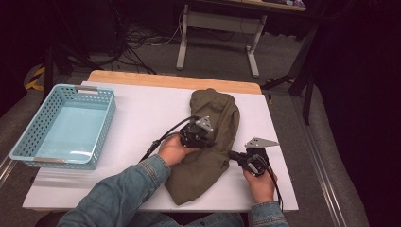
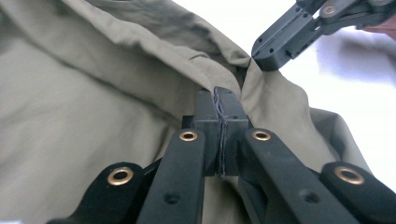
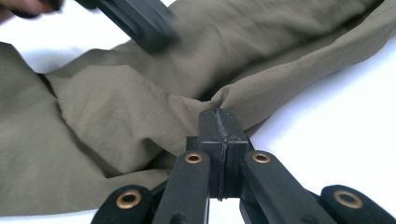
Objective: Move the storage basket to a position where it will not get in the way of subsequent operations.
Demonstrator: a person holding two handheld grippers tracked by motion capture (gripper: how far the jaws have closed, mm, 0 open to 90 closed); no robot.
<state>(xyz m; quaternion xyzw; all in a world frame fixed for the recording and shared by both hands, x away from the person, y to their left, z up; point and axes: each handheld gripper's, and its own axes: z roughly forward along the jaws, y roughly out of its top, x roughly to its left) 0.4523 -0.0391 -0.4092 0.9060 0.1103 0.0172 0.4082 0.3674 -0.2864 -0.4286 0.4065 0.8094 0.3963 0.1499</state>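
With both grippers' jaws pinched shut on the olive garment [image 1: 210, 137], I lift evenly, keeping its bench-side edge taut.

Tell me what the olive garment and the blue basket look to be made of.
Olive garment: seemingly a thin woven cloth, perhaps cotton or a blend; matte, with soft creases and a fine weave in the gripper views. Blue basket: most likely moulded plastic; smooth, slightly glossy, with regular rows of holes in its walls.
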